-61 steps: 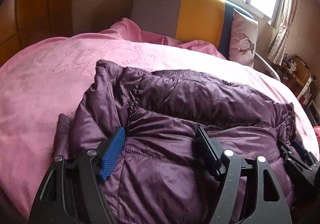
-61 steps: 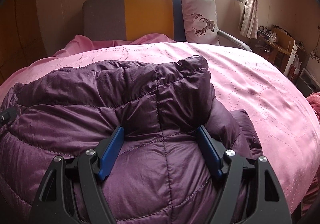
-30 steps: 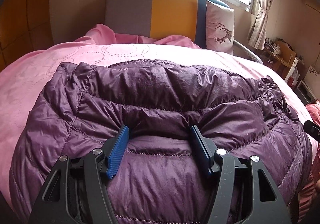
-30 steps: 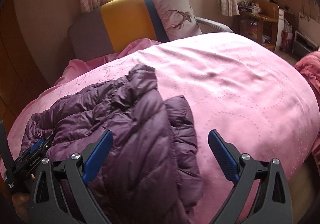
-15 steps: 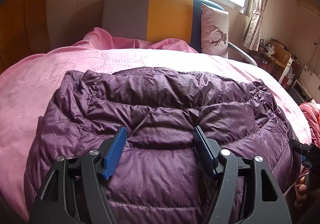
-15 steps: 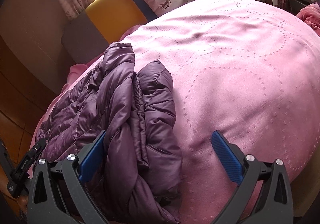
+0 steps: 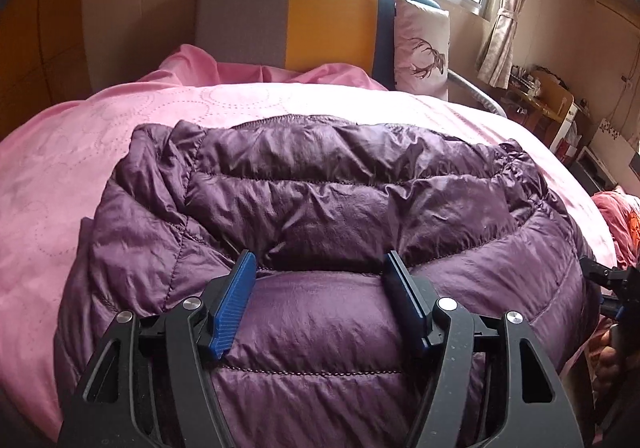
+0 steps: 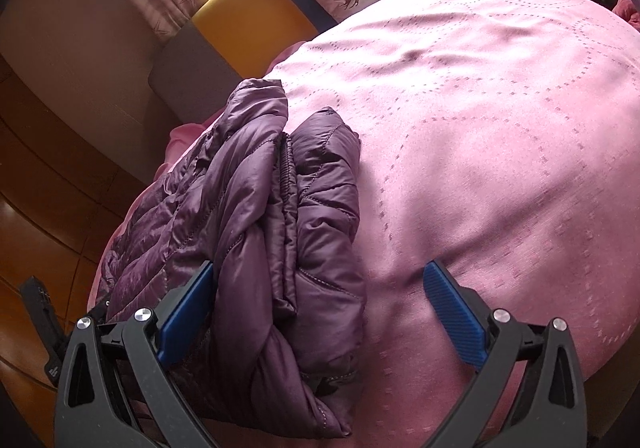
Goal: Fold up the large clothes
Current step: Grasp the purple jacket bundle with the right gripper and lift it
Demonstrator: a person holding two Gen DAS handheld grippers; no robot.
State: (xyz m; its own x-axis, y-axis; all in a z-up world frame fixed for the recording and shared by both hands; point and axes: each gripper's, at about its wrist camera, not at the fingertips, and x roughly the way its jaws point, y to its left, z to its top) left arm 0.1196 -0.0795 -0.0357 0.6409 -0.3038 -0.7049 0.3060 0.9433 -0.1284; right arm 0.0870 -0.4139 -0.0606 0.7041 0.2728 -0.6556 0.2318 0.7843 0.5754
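A purple quilted puffer jacket [image 7: 328, 207] lies folded across the pink bedspread [image 7: 72, 175]. My left gripper [image 7: 320, 264] is shut on a puffy fold near the jacket's front edge, and the fabric puckers at both blue pads. The right wrist view shows the jacket [image 8: 256, 215] end-on as a stacked bundle. My right gripper [image 8: 320, 268] stands open at that end. Its left pad lies against the bundle's side and its right pad hovers over the bare bedspread [image 8: 500, 127]. The right gripper [image 7: 612, 280] also shows at the right edge of the left wrist view.
A grey, yellow and blue headboard [image 7: 304, 19] and a deer-print pillow [image 7: 420, 43] stand at the far end of the bed. A desk with clutter [image 7: 544, 95] is at the right. Pink cloth [image 7: 616, 224] lies off the bed's right side. Wooden flooring [image 8: 36, 207] shows at the left.
The right gripper let go of the jacket, opened wide, swung to its right end and sank toward it, rolling. The left gripper narrowed onto the fold and has kept its grip.
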